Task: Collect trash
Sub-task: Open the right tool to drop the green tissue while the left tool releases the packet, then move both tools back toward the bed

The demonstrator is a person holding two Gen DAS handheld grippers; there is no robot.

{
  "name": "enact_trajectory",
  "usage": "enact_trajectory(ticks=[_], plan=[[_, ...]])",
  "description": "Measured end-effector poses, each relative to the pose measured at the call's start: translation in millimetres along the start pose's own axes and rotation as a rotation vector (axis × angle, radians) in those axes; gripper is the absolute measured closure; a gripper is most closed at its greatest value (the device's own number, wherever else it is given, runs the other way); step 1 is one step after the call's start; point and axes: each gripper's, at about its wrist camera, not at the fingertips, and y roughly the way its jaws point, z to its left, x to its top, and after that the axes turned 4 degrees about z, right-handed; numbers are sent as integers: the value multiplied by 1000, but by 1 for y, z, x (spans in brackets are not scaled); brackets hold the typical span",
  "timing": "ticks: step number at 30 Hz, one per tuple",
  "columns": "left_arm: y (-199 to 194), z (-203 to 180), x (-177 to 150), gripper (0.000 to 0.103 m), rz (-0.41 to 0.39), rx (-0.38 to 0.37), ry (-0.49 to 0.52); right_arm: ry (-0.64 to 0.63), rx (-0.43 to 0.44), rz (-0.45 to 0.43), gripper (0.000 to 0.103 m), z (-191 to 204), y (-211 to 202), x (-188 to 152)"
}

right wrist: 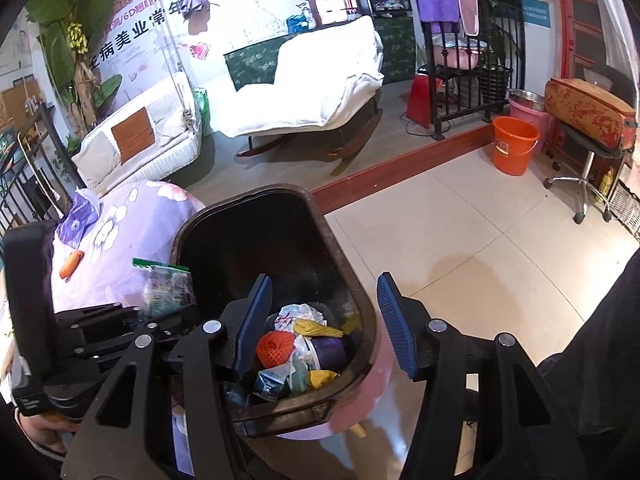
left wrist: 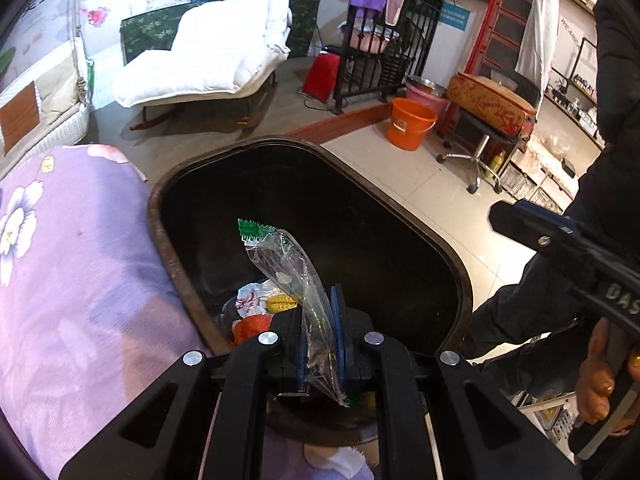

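We see "DAS" lettering on the right tongs [right wrist: 324, 320], spread and empty, left tongs [left wrist: 320, 344] pinching a clear green-topped wrapper [left wrist: 288, 264] over the trash bin [left wrist: 456, 264], wrapper's length slanting up-left, green end uppermost.

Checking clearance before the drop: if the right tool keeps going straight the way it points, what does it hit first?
Probably the trash pile inside the brown bin. The right tool is open, empty, aimed into the bin mouth; depth unclear.
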Motion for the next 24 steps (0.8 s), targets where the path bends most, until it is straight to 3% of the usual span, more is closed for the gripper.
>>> enact_trajectory(ticks=[11,13,15,17,24], plan=[[23,-7,9,88,57,14,39,21,-8,-11,47,-7,-5,2],[26,-7,11,77,64,18,52,23,-10,-12,47,-7,-5,2],[26,-10,11,52,57,25,67,26,-11,-14,47,-8,-5,2],[25,-12,11,36,37,36,79,29,-13,-15,47,-9,-5,2],[18,-16,12,28,5,51,105,34,-15,-21,47,-12,-7,5]])
